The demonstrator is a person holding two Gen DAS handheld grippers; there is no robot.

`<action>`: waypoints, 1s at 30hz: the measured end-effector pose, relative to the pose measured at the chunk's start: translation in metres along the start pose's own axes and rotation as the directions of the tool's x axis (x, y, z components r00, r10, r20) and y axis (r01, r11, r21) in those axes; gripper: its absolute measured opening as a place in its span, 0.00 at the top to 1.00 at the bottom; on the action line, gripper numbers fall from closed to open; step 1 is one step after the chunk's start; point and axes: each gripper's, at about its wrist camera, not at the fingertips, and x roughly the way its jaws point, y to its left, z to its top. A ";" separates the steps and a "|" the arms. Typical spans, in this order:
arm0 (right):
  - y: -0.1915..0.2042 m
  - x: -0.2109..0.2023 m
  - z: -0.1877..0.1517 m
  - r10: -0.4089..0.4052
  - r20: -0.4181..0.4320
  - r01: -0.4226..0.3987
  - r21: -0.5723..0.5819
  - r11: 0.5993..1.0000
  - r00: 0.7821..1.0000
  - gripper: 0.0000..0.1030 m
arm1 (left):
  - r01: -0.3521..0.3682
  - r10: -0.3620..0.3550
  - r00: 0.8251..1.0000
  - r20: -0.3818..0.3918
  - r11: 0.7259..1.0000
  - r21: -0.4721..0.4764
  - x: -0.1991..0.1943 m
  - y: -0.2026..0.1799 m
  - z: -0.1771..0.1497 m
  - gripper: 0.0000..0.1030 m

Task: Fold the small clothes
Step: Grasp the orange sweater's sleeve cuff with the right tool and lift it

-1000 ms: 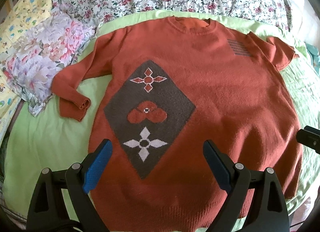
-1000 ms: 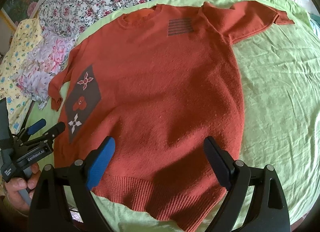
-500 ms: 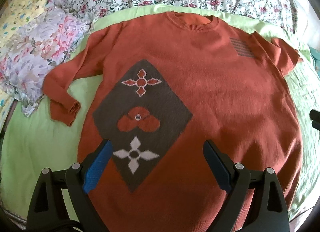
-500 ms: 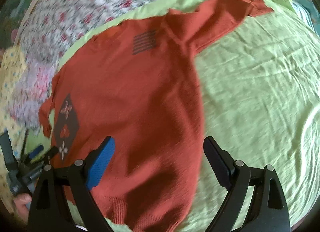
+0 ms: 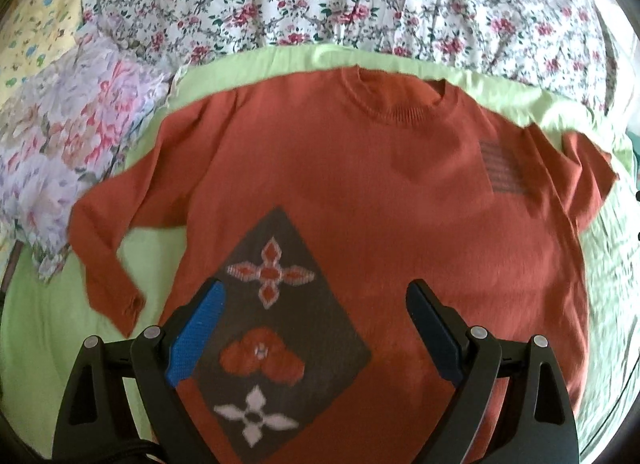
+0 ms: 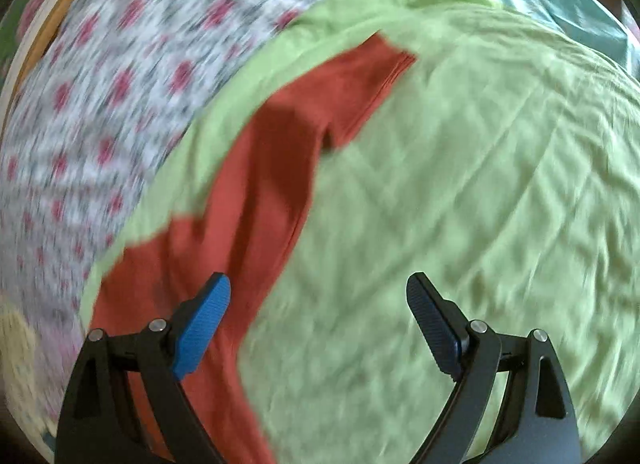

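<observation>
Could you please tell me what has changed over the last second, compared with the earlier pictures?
The left gripper advanced up the sweater, over its diamond patch. The right gripper swung right, off the body towards the right sleeve and green sheet. Nothing was grasped; both jaws stayed open and the sweater stayed flat.

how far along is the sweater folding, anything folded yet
Done: the rust sweater lies spread flat, front up, on the green sheet. No fold shows; its left sleeve and right sleeve lie out to the sides. In hand: nothing; the left gripper and right gripper are open above the bed. Left: every fold.
</observation>
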 end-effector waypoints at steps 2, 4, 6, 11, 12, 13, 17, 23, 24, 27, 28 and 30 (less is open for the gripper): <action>-0.010 0.010 0.027 -0.005 0.035 0.003 0.042 0.999 0.999 0.18 | 0.011 -0.012 1.000 -0.010 1.000 -0.009 0.007 -0.002 0.008 0.10; -0.022 0.016 0.046 -0.009 0.058 0.005 0.070 0.998 0.998 0.24 | 0.014 -0.015 1.000 -0.021 1.000 -0.021 0.015 -0.005 0.015 0.10; -0.034 0.031 0.067 -0.015 0.074 0.006 0.115 0.993 0.997 0.29 | 0.005 -0.006 1.000 -0.029 1.000 -0.026 0.023 -0.009 0.020 0.10; -0.051 0.066 0.108 -0.051 0.080 0.037 0.166 0.985 0.995 0.30 | -0.014 0.012 0.998 -0.065 1.000 -0.028 0.046 -0.023 0.033 0.10; -0.052 0.074 0.116 -0.051 0.076 0.038 0.162 0.986 0.996 0.30 | -0.023 0.021 0.997 -0.070 0.999 -0.030 0.049 -0.026 0.035 0.10; -0.053 0.082 0.123 -0.053 0.071 0.041 0.155 0.987 0.996 0.30 | -0.033 0.030 0.997 -0.074 0.999 -0.033 0.052 -0.030 0.038 0.10; -0.051 0.103 0.141 -0.070 0.080 0.061 0.105 0.993 0.994 0.44 | -0.056 0.052 0.995 -0.081 0.997 -0.047 0.062 -0.042 0.044 0.10; -0.032 0.085 0.135 -0.046 0.125 0.041 0.044 0.998 0.991 0.93 | -0.005 0.001 0.995 -0.096 0.999 -0.040 0.080 -0.049 0.045 0.10; -0.025 0.075 0.131 -0.028 0.142 0.025 0.024 0.999 0.989 0.93 | 0.012 -0.015 0.995 -0.097 0.999 -0.038 0.081 -0.047 0.044 0.10; 0.013 0.038 0.105 0.074 0.168 -0.068 -0.040 0.997 0.983 0.93 | 0.050 -0.053 0.994 -0.091 0.998 -0.025 0.077 -0.039 0.042 0.10; 0.022 0.030 0.098 0.097 0.167 -0.089 -0.059 0.994 0.981 0.93 | 0.060 -0.061 0.994 -0.088 0.998 -0.017 0.074 -0.034 0.041 0.10; 0.062 0.015 0.071 0.173 0.145 -0.154 -0.132 0.979 0.974 0.93 | 0.075 -0.076 0.993 -0.085 0.997 -0.010 0.071 -0.023 0.039 0.10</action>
